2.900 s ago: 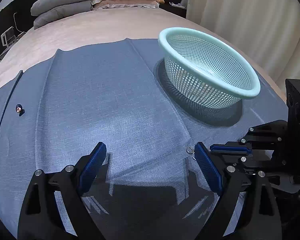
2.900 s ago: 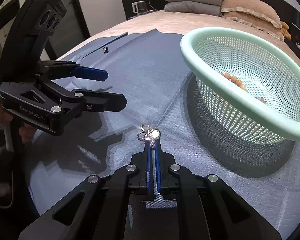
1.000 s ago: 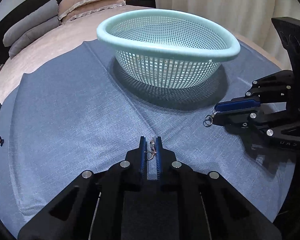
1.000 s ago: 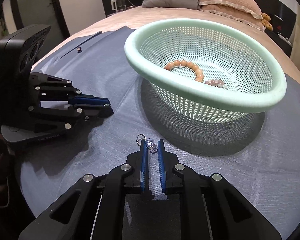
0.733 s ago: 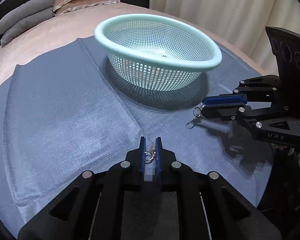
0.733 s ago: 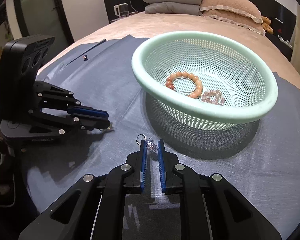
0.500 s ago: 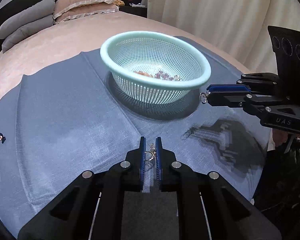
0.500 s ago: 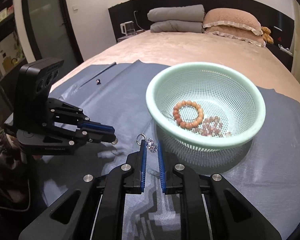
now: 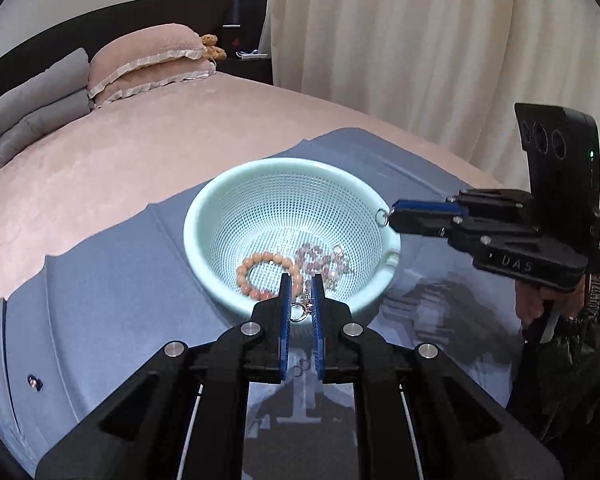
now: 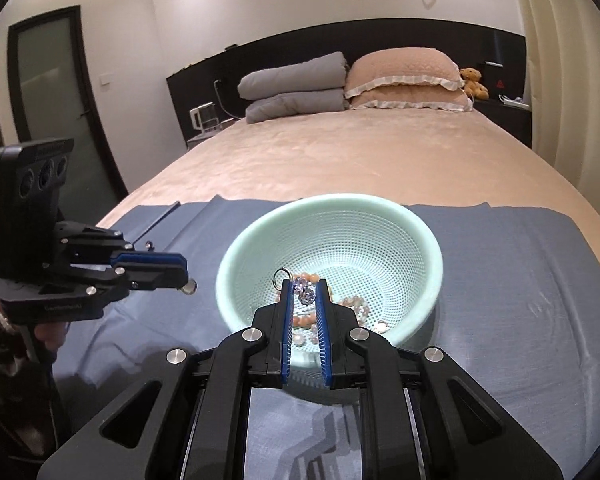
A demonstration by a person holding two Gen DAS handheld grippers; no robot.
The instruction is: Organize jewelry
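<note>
A mint green mesh basket (image 9: 204, 216) (image 10: 432, 256) stands on a blue cloth on the bed. It holds an orange bead bracelet (image 9: 260, 260) and a pale purple bead bracelet (image 9: 320, 260). My left gripper (image 9: 300, 292) is shut on a small silver earring (image 9: 302, 306), held above the basket's near rim. My right gripper (image 10: 303, 292) is shut on a crystal earring (image 10: 304, 292) with a ring hook, held over the basket. Each gripper shows in the other's view, the right (image 9: 396, 214) at the basket's right rim, the left (image 10: 184, 276) left of the basket.
A small dark jewelry piece (image 9: 34, 381) (image 10: 149, 245) lies on the blue cloth (image 9: 100, 300) far left. Pillows (image 10: 404, 76) and folded grey bedding (image 10: 292, 88) sit at the headboard. Curtains (image 9: 420, 60) hang to the right.
Both grippers have risen and moved toward the basket, each still holding its earring. The basket's inside and bracelets are now seen from above.
</note>
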